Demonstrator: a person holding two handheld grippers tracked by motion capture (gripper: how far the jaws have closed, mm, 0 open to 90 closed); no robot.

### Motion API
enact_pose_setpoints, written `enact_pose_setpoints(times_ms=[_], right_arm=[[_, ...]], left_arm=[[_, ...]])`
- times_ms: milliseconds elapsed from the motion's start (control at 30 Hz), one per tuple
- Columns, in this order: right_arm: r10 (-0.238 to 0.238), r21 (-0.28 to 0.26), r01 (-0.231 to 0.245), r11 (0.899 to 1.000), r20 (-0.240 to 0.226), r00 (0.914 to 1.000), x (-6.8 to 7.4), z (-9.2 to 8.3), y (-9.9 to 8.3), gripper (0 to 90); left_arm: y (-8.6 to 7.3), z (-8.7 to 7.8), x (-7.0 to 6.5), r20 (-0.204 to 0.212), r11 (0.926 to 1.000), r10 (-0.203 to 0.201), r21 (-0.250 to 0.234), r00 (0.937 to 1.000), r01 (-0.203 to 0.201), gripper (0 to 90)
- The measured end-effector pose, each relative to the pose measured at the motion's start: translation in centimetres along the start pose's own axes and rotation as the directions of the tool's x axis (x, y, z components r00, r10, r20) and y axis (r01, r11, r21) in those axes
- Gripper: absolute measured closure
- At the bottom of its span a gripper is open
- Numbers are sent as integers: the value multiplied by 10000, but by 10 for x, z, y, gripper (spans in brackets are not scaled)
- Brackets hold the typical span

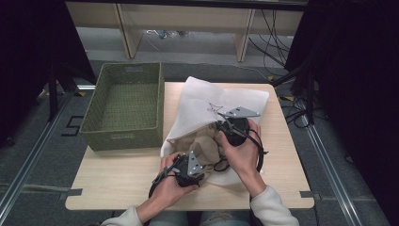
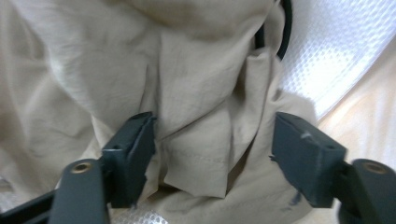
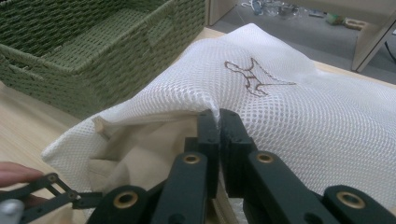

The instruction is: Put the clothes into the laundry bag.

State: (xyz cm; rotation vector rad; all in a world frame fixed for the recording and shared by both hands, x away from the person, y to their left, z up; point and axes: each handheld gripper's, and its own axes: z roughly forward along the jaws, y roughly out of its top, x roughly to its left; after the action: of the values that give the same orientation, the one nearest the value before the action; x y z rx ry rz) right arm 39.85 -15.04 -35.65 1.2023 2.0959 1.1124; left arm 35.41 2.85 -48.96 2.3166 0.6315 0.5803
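From above, the beige cloth (image 1: 200,143) fills the white mesh bag's (image 1: 221,101) mouth at table (image 1: 117,181) centre, green basket (image 1: 124,101) at 10 o'clock. Left gripper (image 2: 212,149) view: jaws released, cloth between them. Right gripper (image 3: 218,140) view: jaws clenched on the bag's rim at 12 o'clock

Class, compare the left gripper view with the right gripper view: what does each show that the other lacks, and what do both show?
Left gripper view alone: the left gripper with jaws wide apart around a fold of beige cloth, pads not pressing it.

Right gripper view alone: the green basket, the outline drawing on the mesh bag, and the right gripper shut on the bag's rim.

Both: beige cloth, white mesh bag and wooden table.
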Motion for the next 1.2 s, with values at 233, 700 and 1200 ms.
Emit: enact_pose_setpoints(times_ms=[233,700,1200], right_arm=[[-37,106,37,9999,-24,10000,-2,1,-1,886],[-126,141,126,9998,13,9999,1,3,-2,887],[-316,111,320,9994,-328,9990,11,5,-2,887]], left_arm=[[-4,16,2,96,9992,-101,382,9999,98,549],[-2,20,7,267,9981,-317,545,9991,302,842],[24,9,4,801,9672,-1666,-1804,9828,1787,868]])
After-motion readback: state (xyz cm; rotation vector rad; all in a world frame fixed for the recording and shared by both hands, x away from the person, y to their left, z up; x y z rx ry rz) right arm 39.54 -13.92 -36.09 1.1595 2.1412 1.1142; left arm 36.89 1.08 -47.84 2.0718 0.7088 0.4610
